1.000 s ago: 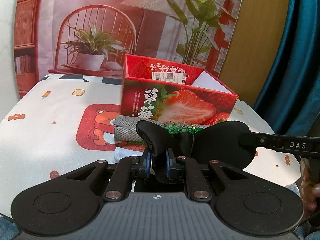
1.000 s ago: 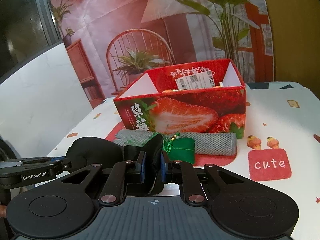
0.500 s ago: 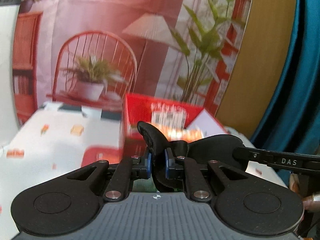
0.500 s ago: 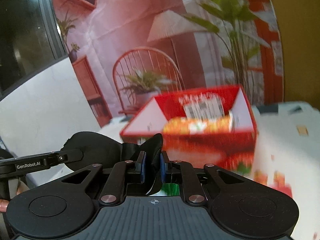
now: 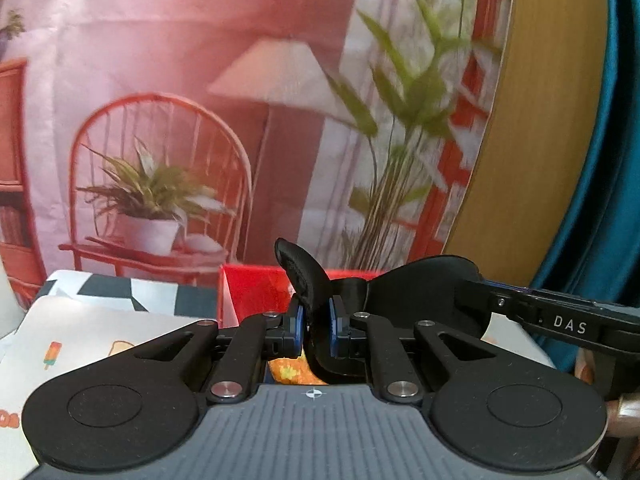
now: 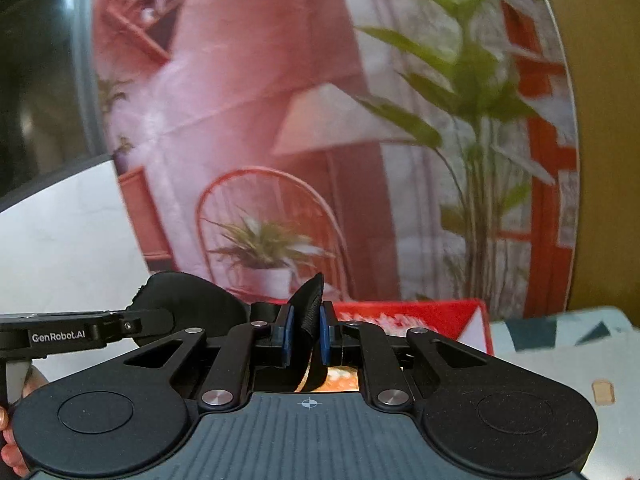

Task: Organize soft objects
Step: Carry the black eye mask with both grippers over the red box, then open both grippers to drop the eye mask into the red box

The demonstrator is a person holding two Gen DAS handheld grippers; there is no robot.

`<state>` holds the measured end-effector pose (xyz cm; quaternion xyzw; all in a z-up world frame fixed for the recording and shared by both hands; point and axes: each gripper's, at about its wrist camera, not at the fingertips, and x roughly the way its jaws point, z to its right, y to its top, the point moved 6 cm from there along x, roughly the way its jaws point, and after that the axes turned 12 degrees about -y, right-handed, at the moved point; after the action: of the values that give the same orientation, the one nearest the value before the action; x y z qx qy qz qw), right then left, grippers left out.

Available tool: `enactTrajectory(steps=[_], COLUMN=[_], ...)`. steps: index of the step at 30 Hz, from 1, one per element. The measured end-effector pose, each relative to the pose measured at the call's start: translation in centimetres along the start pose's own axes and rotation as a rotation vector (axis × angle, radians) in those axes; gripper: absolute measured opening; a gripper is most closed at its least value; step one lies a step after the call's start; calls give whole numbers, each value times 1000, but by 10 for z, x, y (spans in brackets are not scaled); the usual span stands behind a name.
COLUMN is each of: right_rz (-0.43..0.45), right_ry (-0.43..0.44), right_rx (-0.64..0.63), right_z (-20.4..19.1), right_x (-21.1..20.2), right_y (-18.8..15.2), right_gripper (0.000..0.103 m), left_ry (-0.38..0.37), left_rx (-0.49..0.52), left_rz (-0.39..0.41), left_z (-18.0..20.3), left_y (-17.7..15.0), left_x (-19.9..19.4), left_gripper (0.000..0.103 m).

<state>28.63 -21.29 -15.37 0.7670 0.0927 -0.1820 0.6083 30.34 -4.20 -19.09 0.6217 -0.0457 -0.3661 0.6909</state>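
A black eye mask [image 5: 420, 292] hangs stretched between both grippers above the red strawberry box [image 5: 256, 288]. My left gripper [image 5: 314, 328] is shut on one lobe of the mask, which folds up between the blue pads. My right gripper [image 6: 306, 336] is shut on the other lobe [image 6: 188, 300]. Each view shows the other gripper's finger [image 5: 560, 322] [image 6: 60, 334] coming in from the side. The box's far rim [image 6: 400, 312] shows just beyond the fingers. An orange patterned soft item [image 5: 286, 372] lies inside the box, below the jaws.
A printed backdrop [image 5: 200, 120] with a chair, lamp and plants hangs behind the table. The cartoon tablecloth [image 5: 100, 340] spreads left of the box. A teal curtain [image 5: 600, 160] and a wooden panel stand at the right. A person's fingers [image 6: 12, 452] hold the left gripper.
Both grippers have risen and moved forward with the mask, from in front of the box to over its opening. The grey rolled cloth and green pouch have dropped out of view.
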Motion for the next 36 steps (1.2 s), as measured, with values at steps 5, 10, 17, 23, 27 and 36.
enactTrajectory(steps=[5, 10, 17, 23, 27, 36], right_rz=[-125, -256, -345, -370, -380, -271], right_ry=[-40, -76, -91, -108, -120, -199], right_rx=[43, 57, 55, 59, 63, -92], right_z=[29, 45, 46, 49, 53, 42], right_x=[40, 68, 89, 96, 98, 77], right_y=[-30, -64, -85, -89, -90, -79], right_gripper=[12, 13, 13, 13, 13, 33], left_ry=[-19, -20, -14, -14, -8, 22], left_rx=[-61, -68, -72, -68, -69, 4], left_rz=[-128, -255, -333, -361, -360, -259], left_z=[-13, -22, -34, -35, -36, -33], left_y=[-19, -45, -60, -65, -65, -47], left_x=[45, 77, 100, 110, 111, 83], left_gripper=[13, 13, 13, 13, 13, 58])
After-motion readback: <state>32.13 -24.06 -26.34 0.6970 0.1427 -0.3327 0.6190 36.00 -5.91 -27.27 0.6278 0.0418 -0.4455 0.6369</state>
